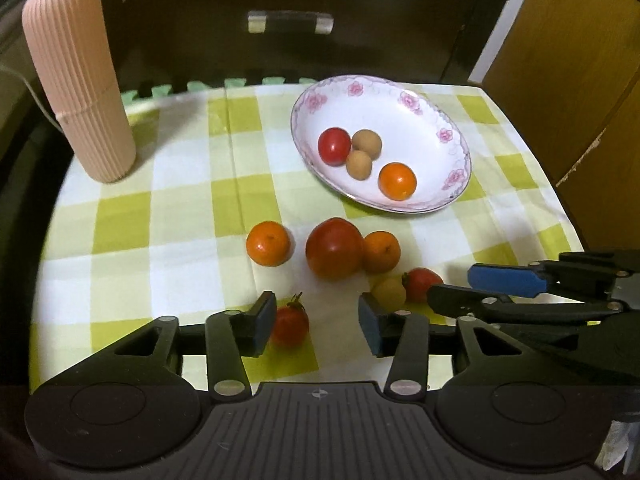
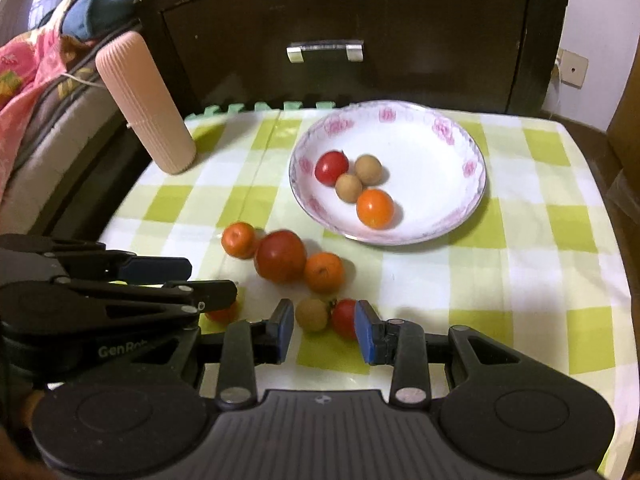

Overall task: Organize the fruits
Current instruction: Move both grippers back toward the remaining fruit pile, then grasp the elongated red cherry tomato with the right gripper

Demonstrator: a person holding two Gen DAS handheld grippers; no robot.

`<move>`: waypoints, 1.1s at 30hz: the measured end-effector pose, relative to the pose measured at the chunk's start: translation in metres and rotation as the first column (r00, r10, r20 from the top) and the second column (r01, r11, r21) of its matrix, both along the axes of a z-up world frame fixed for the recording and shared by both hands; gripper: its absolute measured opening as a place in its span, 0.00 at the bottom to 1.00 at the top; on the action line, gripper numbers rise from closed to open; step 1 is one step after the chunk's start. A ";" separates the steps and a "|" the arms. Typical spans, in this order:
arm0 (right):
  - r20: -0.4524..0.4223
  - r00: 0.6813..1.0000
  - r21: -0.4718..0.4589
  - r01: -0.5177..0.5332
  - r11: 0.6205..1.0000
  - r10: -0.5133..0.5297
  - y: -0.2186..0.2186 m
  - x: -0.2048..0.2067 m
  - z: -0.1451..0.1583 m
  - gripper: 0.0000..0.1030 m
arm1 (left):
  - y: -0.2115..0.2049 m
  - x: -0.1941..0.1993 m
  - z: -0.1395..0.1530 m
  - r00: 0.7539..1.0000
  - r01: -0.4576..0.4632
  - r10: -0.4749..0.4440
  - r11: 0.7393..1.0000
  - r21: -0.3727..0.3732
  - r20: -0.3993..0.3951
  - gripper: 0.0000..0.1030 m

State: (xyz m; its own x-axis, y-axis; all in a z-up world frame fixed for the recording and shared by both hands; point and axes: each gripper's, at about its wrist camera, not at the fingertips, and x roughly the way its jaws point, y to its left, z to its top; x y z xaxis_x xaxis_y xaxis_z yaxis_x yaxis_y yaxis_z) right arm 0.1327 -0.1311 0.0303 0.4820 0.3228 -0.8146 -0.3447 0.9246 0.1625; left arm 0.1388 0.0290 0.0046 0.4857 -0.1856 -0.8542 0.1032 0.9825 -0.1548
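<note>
A white flowered plate (image 1: 424, 136) (image 2: 432, 160) at the back right holds a red tomato, two longans and a small orange. On the checked cloth in front lie an orange (image 1: 268, 243), a large tomato (image 1: 334, 248) (image 2: 280, 256) and a second orange (image 1: 381, 251). My left gripper (image 1: 317, 326) (image 2: 214, 280) is open, tilted down over a small red tomato (image 1: 289, 325) that lies between its fingers, close to the left pad. My right gripper (image 2: 325, 330) (image 1: 452, 286) is open over a longan (image 2: 312, 314) and a small tomato (image 2: 344, 318), which sit side by side between its tips.
A pink ribbed cylinder (image 1: 78, 80) (image 2: 146, 108) stands at the back left corner of the cloth. A dark drawer front with a metal handle (image 1: 290, 22) rises right behind the table. The two grippers are close together, side by side. Bedding (image 2: 24, 68) lies at the far left.
</note>
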 end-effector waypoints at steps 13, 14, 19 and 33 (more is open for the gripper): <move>-0.045 0.997 0.013 0.070 0.997 -0.070 -0.017 0.016 -0.007 0.33 | -0.005 0.011 -0.031 0.998 0.002 0.003 0.997 0.076 -0.063 0.38; -0.048 0.996 0.013 0.072 0.997 -0.071 -0.018 0.016 -0.007 0.34 | -0.006 0.010 -0.032 0.998 0.003 0.002 0.997 0.081 -0.065 0.37; -0.051 0.996 0.018 0.076 0.997 -0.075 -0.018 0.020 -0.009 0.35 | -0.004 0.009 -0.028 0.999 -0.002 0.006 0.997 0.074 -0.050 0.32; -0.078 0.994 0.005 0.079 0.997 -0.078 -0.023 0.027 -0.020 0.36 | -0.003 0.000 -0.022 0.998 0.015 -0.011 0.998 0.056 -0.070 0.32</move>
